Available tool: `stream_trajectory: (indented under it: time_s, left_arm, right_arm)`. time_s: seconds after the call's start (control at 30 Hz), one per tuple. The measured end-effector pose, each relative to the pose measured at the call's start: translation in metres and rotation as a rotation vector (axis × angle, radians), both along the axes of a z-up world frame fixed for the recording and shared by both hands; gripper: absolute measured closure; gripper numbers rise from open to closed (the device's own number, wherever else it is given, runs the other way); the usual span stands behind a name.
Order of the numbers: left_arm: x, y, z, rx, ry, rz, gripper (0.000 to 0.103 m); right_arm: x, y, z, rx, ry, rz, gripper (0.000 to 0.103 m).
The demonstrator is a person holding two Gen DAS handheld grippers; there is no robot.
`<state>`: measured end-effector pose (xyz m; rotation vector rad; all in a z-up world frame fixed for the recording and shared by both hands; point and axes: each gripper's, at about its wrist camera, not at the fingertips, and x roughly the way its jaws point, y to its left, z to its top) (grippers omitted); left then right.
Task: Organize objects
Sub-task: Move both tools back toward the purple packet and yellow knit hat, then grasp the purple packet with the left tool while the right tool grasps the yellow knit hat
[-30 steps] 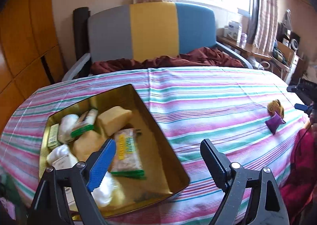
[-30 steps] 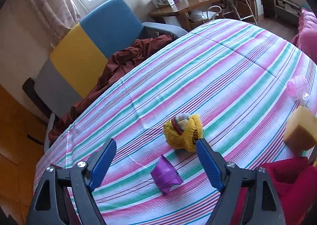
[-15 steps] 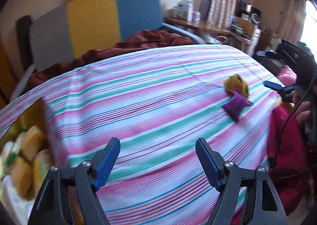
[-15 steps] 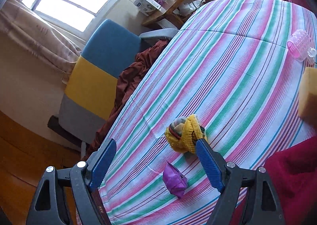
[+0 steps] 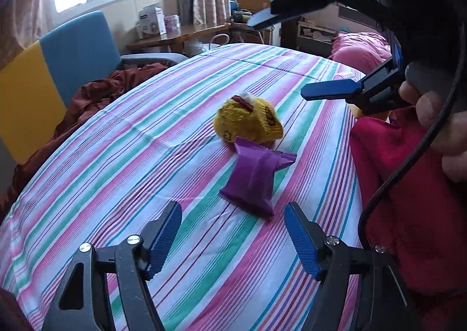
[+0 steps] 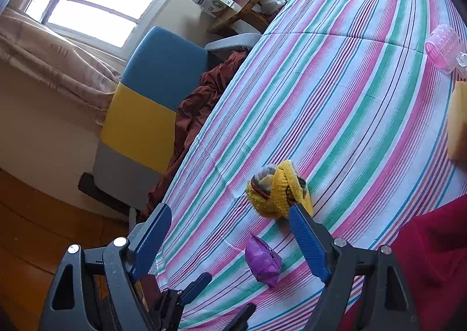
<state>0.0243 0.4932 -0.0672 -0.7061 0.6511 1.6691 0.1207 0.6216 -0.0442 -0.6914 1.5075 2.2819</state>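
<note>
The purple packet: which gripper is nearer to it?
Left. The left gripper sits open just short of the purple packet; the right gripper, also open, hangs above it and the yellow knitted bundle.

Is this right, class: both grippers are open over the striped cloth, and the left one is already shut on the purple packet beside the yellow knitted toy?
Not quite. The left gripper is open; the purple packet lies on the striped cloth ahead of its fingertips, ungripped, as the left wrist view shows. The rest holds: the right gripper is open, and the packet lies beside the yellow knitted toy.
</note>
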Motion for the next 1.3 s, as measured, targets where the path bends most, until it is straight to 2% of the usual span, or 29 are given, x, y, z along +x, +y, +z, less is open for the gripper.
stream_trajectory:
  time_s: [0.13,0.3,0.4,0.5,0.63,0.8,0.9,0.97,1.1,1.17,1.27,1.3]
  left_arm:
    - [0.001,0.024,-0.005,-0.013,-0.006,-0.078,0.029]
    - [-0.009,0.047,-0.017,-0.021,-0.051,-0.094,0.029]
    - [-0.021,0.055,-0.026,-0.056,-0.102,-0.042,0.062]
    - [-0.026,0.044,-0.022,-0.032,-0.083,0.027,0.069]
    - [-0.043,0.007,-0.023,-0.016,-0.148,0.174,0.069]
    - [-0.056,-0.075,-0.022,0.047,-0.239,0.380,0.069]
    - [-0.056,-0.116,-0.024,0.088,-0.273,0.460,0.069]
    - [-0.053,-0.128,-0.027,0.099,-0.251,0.469,0.069]
    - [-0.044,-0.125,-0.031,0.103,-0.188,0.452,0.070]
    - [-0.044,-0.125,-0.032,0.109,-0.193,0.451,0.070]
    - [-0.046,-0.122,-0.034,0.116,-0.200,0.448,0.070]
    - [-0.047,-0.121,-0.034,0.119,-0.199,0.446,0.070]
  right_arm:
    - [-0.002,0.001,0.000,0.000,0.007,0.017,0.019]
    - [-0.005,0.002,-0.002,-0.007,0.006,0.030,0.019]
    - [-0.006,0.002,-0.003,-0.007,-0.006,0.021,0.019]
    - [-0.006,0.002,-0.003,-0.004,-0.010,0.025,0.019]
    - [-0.006,0.001,-0.004,-0.009,-0.033,0.028,0.019]
    - [-0.009,0.001,-0.008,-0.014,-0.079,0.034,0.019]
    - [-0.009,0.001,-0.010,-0.021,-0.113,0.028,0.019]
    - [-0.010,0.001,-0.012,-0.026,-0.139,0.021,0.019]
    - [-0.013,0.000,-0.017,-0.036,-0.207,0.021,0.019]
    - [-0.014,-0.001,-0.017,-0.025,-0.251,0.015,0.019]
    - [-0.028,-0.002,-0.017,0.017,-0.385,0.027,0.019]
    - [-0.035,-0.002,-0.015,0.045,-0.403,0.030,0.019]
